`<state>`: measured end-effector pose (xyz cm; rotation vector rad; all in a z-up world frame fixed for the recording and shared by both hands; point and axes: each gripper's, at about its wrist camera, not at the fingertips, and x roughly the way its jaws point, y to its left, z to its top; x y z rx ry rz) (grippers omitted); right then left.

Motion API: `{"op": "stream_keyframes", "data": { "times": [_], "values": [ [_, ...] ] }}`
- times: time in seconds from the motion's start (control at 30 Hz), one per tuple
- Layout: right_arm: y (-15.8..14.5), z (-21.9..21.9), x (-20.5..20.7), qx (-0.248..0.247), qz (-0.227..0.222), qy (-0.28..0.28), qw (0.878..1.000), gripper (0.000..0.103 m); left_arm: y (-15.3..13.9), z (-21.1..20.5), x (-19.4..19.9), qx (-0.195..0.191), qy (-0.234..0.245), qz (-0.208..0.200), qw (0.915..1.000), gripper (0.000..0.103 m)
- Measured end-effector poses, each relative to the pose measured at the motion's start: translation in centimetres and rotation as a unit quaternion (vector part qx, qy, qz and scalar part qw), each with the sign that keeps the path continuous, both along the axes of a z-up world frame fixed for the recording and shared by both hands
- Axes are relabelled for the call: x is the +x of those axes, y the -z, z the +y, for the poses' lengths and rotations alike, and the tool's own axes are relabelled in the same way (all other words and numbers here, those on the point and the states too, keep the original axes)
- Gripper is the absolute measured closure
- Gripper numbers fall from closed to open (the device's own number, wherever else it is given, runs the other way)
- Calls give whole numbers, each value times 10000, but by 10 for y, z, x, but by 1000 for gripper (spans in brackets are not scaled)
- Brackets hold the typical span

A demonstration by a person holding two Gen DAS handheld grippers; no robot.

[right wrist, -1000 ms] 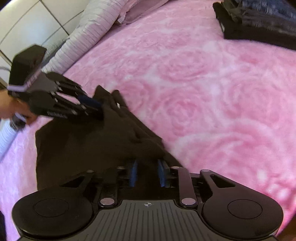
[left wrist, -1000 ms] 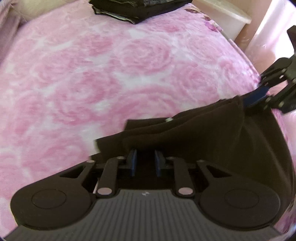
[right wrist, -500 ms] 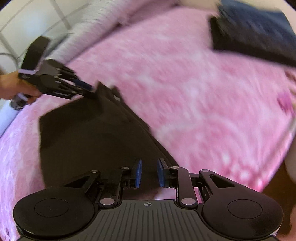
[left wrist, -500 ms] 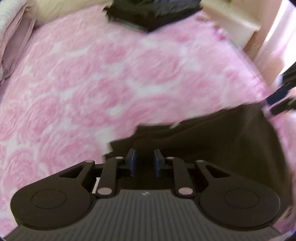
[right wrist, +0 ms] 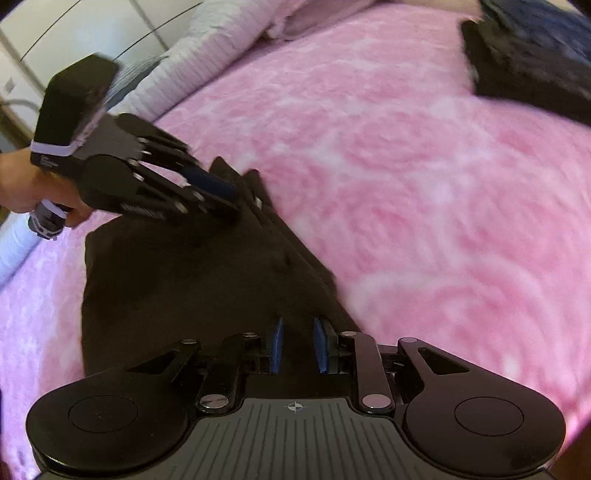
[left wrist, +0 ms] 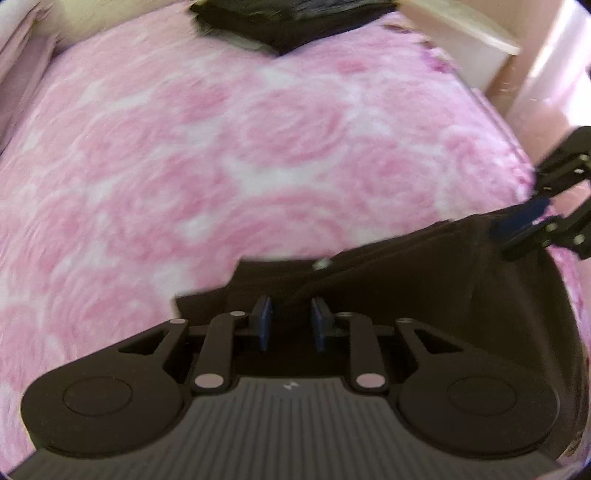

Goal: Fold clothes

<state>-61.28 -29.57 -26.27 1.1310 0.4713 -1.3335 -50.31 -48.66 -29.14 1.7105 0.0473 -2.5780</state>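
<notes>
A dark brown, soft fabric garment (right wrist: 177, 280) is lying partly folded on the pink rose-patterned fleece blanket (right wrist: 424, 166). The left gripper (left wrist: 289, 321) is pinching one corner of the garment's layered edge between its blue pads. The right gripper (right wrist: 298, 345) is pinching the opposite corner of that edge. A stack of dark folded clothes (left wrist: 291, 22) is sitting at the blanket's far side, well apart. A white ribbed pillow (right wrist: 207, 48) is lying beside the blanket.

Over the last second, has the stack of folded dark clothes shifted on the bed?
Cannot tell. The stack of folded dark clothes sits at the far edge of the pink rose blanket in every frame; its apparent shift comes from the moving, blurred cameras.
</notes>
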Motion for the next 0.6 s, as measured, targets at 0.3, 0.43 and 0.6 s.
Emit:
{"op": "stream_keyframes", "data": {
  "times": [0.3, 0.43, 0.6],
  "values": [
    [-14, 5, 14, 178, 318, -200, 9991, 72, -4, 12, 9, -598, 240, -338, 9974, 81],
    [-31, 8, 47, 0, 516, -607, 9968, 47, -15, 28, 33, -1044, 526, -400, 9923, 73],
    [-35, 18, 105, -18, 779, -997, 9920, 41, -17, 58, 95, -1457, 949, -444, 9838, 57]
  ]
}}
